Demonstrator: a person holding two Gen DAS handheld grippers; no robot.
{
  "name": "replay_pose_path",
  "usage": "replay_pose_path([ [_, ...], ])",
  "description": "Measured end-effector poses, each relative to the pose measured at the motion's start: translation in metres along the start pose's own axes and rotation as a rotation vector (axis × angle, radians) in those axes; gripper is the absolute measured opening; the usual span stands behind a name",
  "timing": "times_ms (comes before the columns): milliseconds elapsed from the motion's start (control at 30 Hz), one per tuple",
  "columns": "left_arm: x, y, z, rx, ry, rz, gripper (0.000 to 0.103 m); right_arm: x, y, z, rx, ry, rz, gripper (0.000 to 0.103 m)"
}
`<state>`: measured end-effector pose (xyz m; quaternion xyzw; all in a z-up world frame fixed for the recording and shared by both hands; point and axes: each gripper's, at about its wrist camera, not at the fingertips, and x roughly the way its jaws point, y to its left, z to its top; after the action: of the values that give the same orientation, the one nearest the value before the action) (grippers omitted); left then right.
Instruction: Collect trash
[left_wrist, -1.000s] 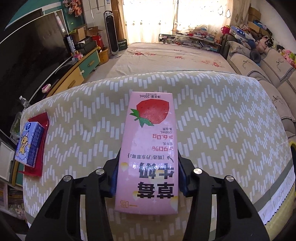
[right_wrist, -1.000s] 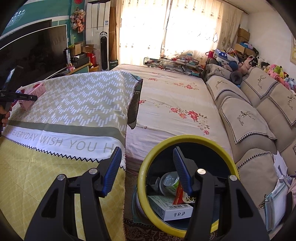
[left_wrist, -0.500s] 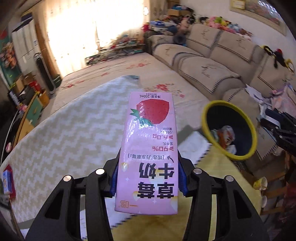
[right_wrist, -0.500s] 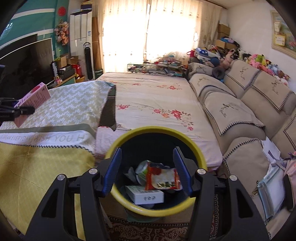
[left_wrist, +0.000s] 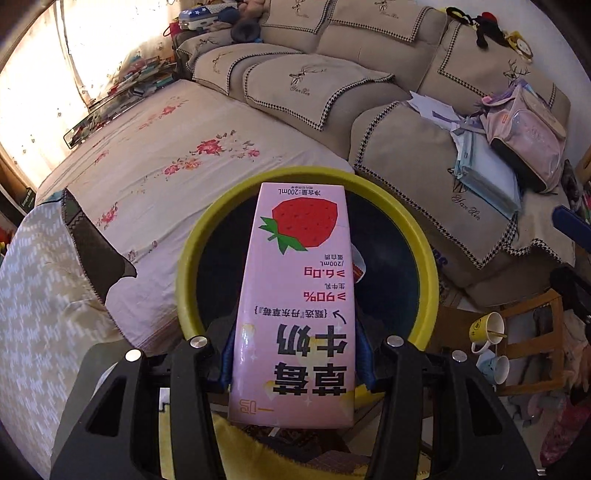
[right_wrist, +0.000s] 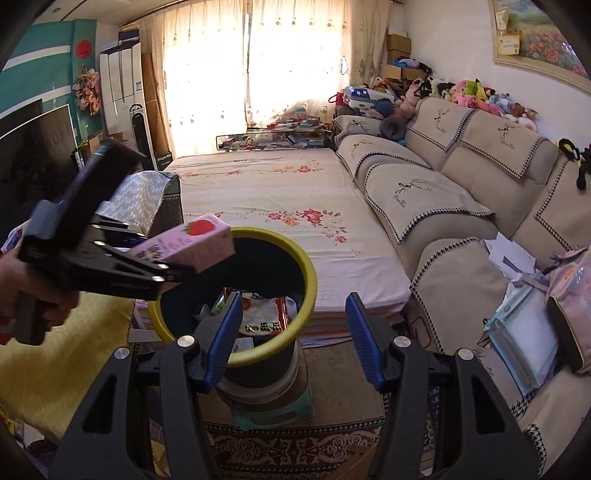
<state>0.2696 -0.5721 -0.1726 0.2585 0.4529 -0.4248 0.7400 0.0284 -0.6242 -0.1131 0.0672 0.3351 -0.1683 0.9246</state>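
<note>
My left gripper (left_wrist: 295, 354) is shut on a pink strawberry milk carton (left_wrist: 299, 295) and holds it over the open mouth of the yellow-rimmed trash bin (left_wrist: 184, 266). In the right wrist view the carton (right_wrist: 192, 243) sticks out of the left gripper (right_wrist: 166, 273) above the bin's rim (right_wrist: 310, 291). Wrappers and a box (right_wrist: 258, 325) lie inside the bin. My right gripper (right_wrist: 293, 332) is open and empty, to the right of the bin and a little above it.
The bin stands on a small green stool (right_wrist: 269, 410) on a patterned rug. A bed with a floral sheet (right_wrist: 277, 199) is behind it, a beige sofa (right_wrist: 461, 206) to the right. A table with a yellow cloth (right_wrist: 92, 332) is at the left. Mugs (left_wrist: 487, 332) stand on a wooden stool.
My left gripper has swung right with the carton, from beside the bin to over its mouth. My right gripper has drawn back and to the right of the bin, still open.
</note>
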Motion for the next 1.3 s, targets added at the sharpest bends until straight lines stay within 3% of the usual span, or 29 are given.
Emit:
replay_pose_path([
  [33,0.01,0.0,0.005,-0.007,0.014,0.005,0.051,0.0,-0.002,-0.002,0.006,0.001,0.004,0.055],
  [100,0.023,0.001,0.008,-0.023,0.021,0.023,0.08,0.002,-0.003,-0.004,0.01,0.008,0.013,0.055],
  [133,0.024,0.001,0.008,-0.033,0.011,0.037,0.084,0.003,-0.002,-0.004,0.01,0.011,0.018,0.055],
  [267,0.001,0.013,-0.003,-0.08,-0.028,0.04,0.086,0.003,0.009,-0.005,-0.003,0.014,0.049,0.055],
  [367,-0.044,0.022,-0.025,-0.103,-0.128,0.051,0.091,0.0,0.024,-0.006,-0.02,0.013,0.081,0.057],
  [467,-0.097,0.025,-0.058,-0.119,-0.242,0.12,0.097,-0.004,0.043,-0.01,-0.041,0.01,0.118,0.06],
  [667,-0.191,0.048,-0.158,-0.286,-0.404,0.257,0.098,-0.024,0.082,-0.01,-0.083,-0.024,0.204,0.072],
  [733,-0.216,0.054,-0.188,-0.332,-0.418,0.314,0.098,-0.034,0.094,-0.01,-0.091,-0.046,0.224,0.088],
  [833,-0.253,0.065,-0.245,-0.434,-0.456,0.439,0.098,-0.052,0.109,-0.008,-0.095,-0.088,0.251,0.095],
  [1000,-0.308,0.079,-0.317,-0.558,-0.514,0.552,0.098,-0.079,0.127,-0.004,-0.098,-0.125,0.265,0.096],
  [1167,-0.351,0.076,-0.375,-0.682,-0.585,0.59,0.098,-0.099,0.14,-0.006,-0.116,-0.137,0.278,0.096],
  [1300,-0.367,0.064,-0.404,-0.719,-0.614,0.617,0.098,-0.108,0.141,-0.01,-0.114,-0.153,0.284,0.096],
])
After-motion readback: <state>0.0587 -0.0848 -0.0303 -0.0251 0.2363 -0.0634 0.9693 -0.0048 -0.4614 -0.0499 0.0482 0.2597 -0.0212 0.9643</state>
